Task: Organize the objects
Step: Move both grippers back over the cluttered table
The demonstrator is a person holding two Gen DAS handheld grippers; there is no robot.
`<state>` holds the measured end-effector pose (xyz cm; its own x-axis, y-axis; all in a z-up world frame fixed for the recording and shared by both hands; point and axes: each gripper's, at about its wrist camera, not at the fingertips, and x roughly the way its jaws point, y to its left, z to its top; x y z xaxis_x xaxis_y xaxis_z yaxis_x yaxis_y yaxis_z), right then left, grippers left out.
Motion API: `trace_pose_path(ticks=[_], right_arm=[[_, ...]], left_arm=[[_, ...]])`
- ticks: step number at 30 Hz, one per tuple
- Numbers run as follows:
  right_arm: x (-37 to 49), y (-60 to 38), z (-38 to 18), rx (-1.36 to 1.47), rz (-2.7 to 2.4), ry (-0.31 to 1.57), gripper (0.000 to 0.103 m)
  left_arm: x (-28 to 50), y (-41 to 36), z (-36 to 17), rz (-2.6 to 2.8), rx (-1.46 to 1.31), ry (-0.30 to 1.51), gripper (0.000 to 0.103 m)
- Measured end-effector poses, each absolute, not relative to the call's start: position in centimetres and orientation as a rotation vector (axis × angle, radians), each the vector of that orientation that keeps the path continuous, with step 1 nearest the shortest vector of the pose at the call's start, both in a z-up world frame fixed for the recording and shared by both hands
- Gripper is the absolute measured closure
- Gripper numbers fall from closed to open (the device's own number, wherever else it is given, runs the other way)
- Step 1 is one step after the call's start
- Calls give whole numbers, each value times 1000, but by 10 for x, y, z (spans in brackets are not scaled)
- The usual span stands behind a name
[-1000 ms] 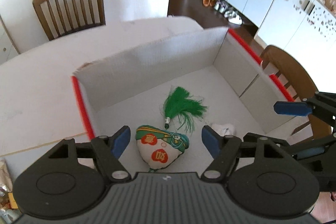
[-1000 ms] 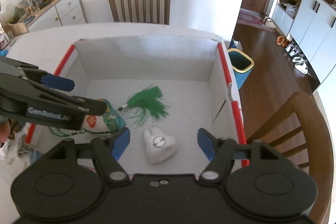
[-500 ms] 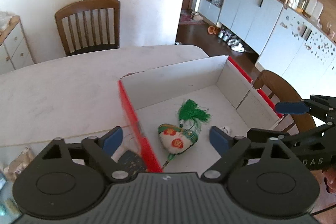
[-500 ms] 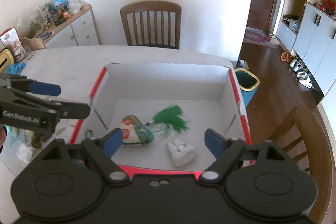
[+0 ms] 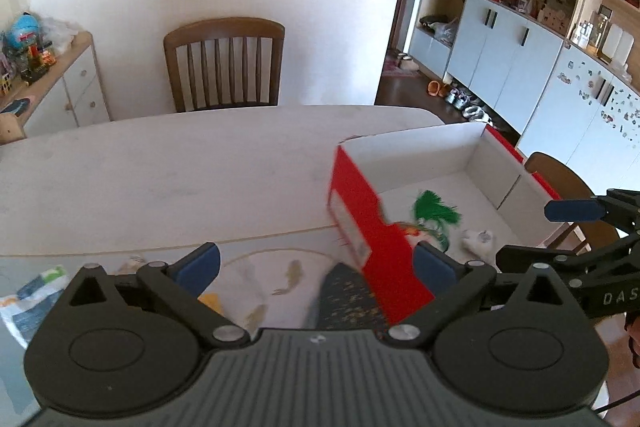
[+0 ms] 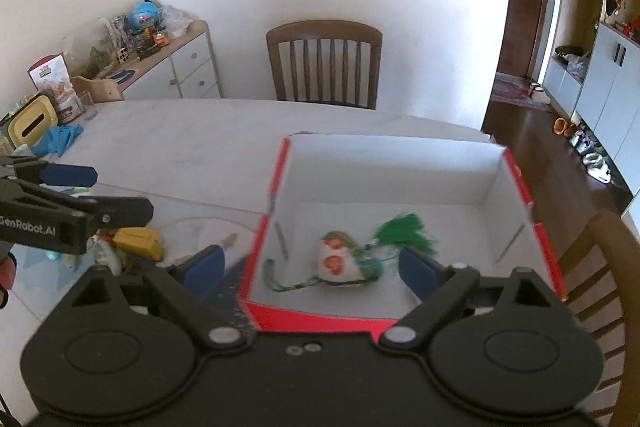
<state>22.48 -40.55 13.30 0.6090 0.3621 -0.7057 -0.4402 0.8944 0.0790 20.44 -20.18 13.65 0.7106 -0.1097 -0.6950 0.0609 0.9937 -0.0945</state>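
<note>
Pouch [image 6: 344,263] in box [image 6: 276,167] on table [image 6: 192,139]

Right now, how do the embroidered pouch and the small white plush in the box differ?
The embroidered pouch is larger and colourful, with red patches and a green tassel; the small white plush is plain white with no tassel. The pouch lies nearer the red side wall, the plush further from it. Both rest loose on the floor of the box.

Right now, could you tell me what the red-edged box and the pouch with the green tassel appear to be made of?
The red-edged box looks like cardboard: matte white inner walls, folded corners, glossy red outside. The pouch seems to be printed fabric, soft and stuffed, with a slight sheen, possibly satin. Its green tassel looks like fine loose threads, silky, though blur leaves the fibre open.
</note>
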Motion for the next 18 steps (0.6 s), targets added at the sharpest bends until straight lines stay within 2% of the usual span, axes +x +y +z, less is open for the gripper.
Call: trace_pose_path(ticks=[7,18], right_arm=[[211,-364,128,-84,490,793,8],[191,-310,115,-79,498,727,1]], left_arm=[[182,-161,126,-88,-53,789,0],[162,-93,121,-54,-102,761,0]])
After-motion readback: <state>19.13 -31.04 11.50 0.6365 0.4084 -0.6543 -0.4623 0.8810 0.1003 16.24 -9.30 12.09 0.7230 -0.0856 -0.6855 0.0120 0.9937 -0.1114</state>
